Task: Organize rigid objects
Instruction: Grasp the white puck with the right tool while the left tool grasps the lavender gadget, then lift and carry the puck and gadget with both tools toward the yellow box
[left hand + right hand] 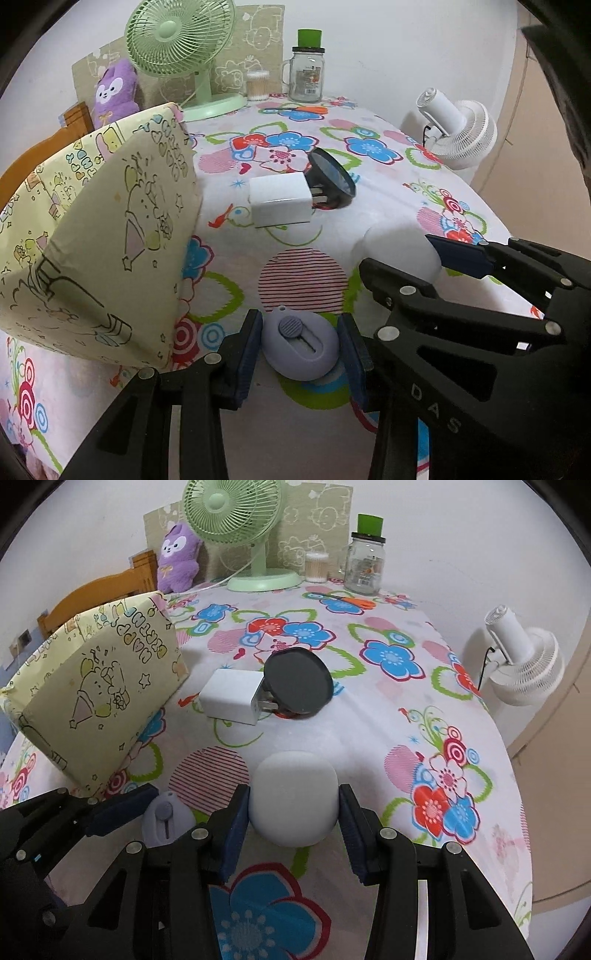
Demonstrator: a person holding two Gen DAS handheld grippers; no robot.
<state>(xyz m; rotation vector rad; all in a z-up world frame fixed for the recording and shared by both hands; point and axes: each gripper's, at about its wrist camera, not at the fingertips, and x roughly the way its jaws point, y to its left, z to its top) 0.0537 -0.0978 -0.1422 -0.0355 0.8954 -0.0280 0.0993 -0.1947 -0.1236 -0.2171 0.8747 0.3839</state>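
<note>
A lilac oval slider cutter [299,350] sits between the blue pads of my left gripper [299,320], which is shut on it low over the flowered tablecloth [303,280]. A white rounded case [293,797] is held between the pads of my right gripper [293,794], shut on it. The two grippers are side by side; the right gripper [399,254] with the case shows in the left wrist view. Farther back lie a white charger plug [232,698] and a black round disc [299,681] leaning on its prongs.
A yellow cartoon-print box [99,686] stands tilted at the left. Along the back wall are a green fan [236,517], a purple plush [179,559], a cotton-swab tub [317,568], a glass jar [365,563] and orange scissors [354,602]. A white fan [524,664] stands off the right edge.
</note>
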